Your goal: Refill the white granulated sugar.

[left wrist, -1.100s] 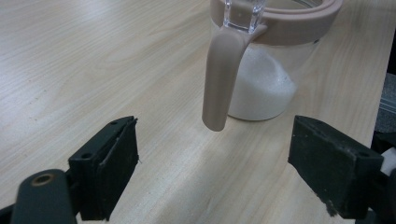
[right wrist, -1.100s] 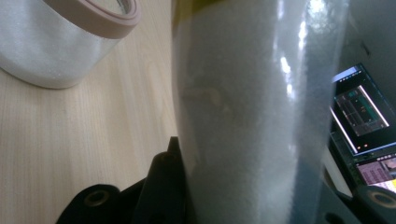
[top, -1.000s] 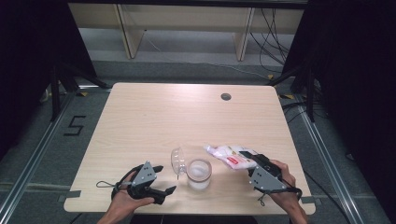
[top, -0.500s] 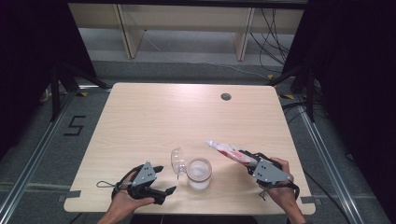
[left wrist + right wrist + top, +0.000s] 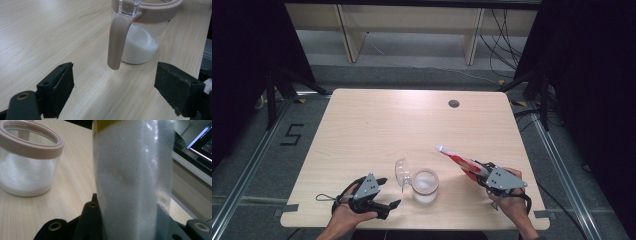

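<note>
Desk [image 5: 377, 125], light wood; round grommet hole [image 5: 454, 103] near its far right corner. Shelf unit [image 5: 412, 20] beyond its far edge. Cables [image 5: 507, 35] on floor, beyond its right corner. Floor marking "5" [image 5: 292, 135] left of desk.

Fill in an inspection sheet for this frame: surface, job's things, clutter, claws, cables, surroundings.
Surface: light wooden table, with a round grommet hole near the far edge.
Job's things: clear jar holding white granules, its hinged lid open; red and white bag of white granules, lifted and tilted toward the jar.
Clutter: nothing seen.
Claws: left claw open, resting near the jar's clasp; right claw shut on the bag.
Cables: a cable loop trails from the left claw; wires hang beyond the table.
Surroundings: shelving, dark curtains, floor mark "5".
</note>
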### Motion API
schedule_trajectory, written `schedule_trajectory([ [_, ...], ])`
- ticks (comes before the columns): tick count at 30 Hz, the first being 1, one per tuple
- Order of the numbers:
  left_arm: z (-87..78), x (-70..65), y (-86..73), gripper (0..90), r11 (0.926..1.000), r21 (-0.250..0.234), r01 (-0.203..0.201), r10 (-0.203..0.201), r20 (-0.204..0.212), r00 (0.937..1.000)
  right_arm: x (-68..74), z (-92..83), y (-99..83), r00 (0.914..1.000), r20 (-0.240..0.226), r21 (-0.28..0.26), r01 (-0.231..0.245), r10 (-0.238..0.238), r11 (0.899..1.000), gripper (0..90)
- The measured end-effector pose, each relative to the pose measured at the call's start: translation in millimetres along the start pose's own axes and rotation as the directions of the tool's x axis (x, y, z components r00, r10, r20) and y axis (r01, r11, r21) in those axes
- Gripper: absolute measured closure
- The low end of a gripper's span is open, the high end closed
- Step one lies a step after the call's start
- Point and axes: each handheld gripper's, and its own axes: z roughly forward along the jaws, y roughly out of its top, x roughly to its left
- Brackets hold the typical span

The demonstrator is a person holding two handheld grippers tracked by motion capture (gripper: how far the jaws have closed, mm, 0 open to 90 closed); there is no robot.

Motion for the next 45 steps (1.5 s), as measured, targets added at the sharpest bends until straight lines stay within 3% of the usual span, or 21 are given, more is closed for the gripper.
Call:
schedule_trajectory([
  [3,0.2,-0.2,0.0,15.4,1.0,-0.002,0.0,0.0,-0.001,1.0,-3.5,1.5,-3.4,1.0,-0.008,-0.008,0.001,-0.001,1.0,77.7],
  [5,0.1,-0.2,0.1,15.4,1.0,-0.001,0.0,0.0,-0.002,1.0,-2.8,1.7,-6.7,0.9986,0.0,-0.004,-0.053,0.053,0.999,77.7],
  [13,-0.2,1.1,0.2,15.4,0.9999,-0.006,-0.011,0.011,-0.002,0.9999,-10.8,2.0,-16.7,0.9901,0.01,-0.012,-0.14,0.14,0.99,77.6],
  [16,-0.3,1.3,0.2,15.4,0.9999,-0.008,-0.014,0.014,-0.002,0.9999,-10.9,3.6,-17.5,0.9923,0.011,0.006,-0.124,0.124,0.992,77.5],
  [17,-0.3,0.3,-0.2,15.4,0.9999,-0.008,0.006,-0.006,-0.004,1.0,-9.5,4.1,-17.8,0.99,0.015,0.008,-0.14,0.14,0.99,77.2],
  [20,-0.1,0.4,-0.5,15.4,0.9999,-0.007,0.008,-0.008,-0.005,1.0,-9.4,2.6,-17.1,0.9843,0.008,0.023,-0.177,0.176,0.984,77.0],
  [22,0.6,-0.2,-0.5,15.4,0.9998,-0.013,0.012,-0.012,0.001,0.9999,-10.7,2.2,-17.7,0.9851,0.018,0.017,-0.171,0.171,0.985,77.0],
  [29,-0.1,0.5,-0.5,15.4,0.9999,-0.008,0.012,-0.012,-0.002,0.9999,-10.2,-0.6,-19.1,0.9707,0.029,0.026,-0.239,0.239,0.971,76.3],
  [31,-0.5,1.7,-0.4,15.4,1.0,-0.001,-0.002,0.002,-0.005,1.0,-11.1,-1.9,-20.2,0.973,0.041,0.014,-0.228,0.227,0.974,76.1],
  [36,-1.3,2.0,-0.2,15.4,1.0,0.009,0.0,0.0,-0.005,1.0,-13.4,-7.6,-25.2,0.9585,0.043,0.007,-0.282,0.282,0.959,75.5],
  [40,-0.8,1.1,-0.5,15.4,1.0,0.005,0.003,-0.003,-0.009,1.0,-16.4,-12.8,-29.3,0.9551,0.061,0.004,-0.291,0.29,0.957,75.0],
  [41,-0.7,0.4,-0.6,15.4,0.9999,-0.001,0.01,-0.01,-0.005,0.9999,-14.6,-13.6,-29.2,0.9425,0.053,0.014,-0.331,0.33,0.943,75.1],
  [42,-1.2,1.7,-0.3,15.4,1.0,0.009,0.003,-0.003,-0.003,1.0,-14.8,-13.6,-29.9,0.9409,0.063,-0.003,-0.333,0.333,0.943,74.9],
  [45,-0.7,2.1,-0.3,15.4,1.0,0.001,0.006,-0.006,-0.004,1.0,-14.8,-13.5,-29.9,0.9514,0.067,-0.006,-0.301,0.301,0.954,74.2],
])
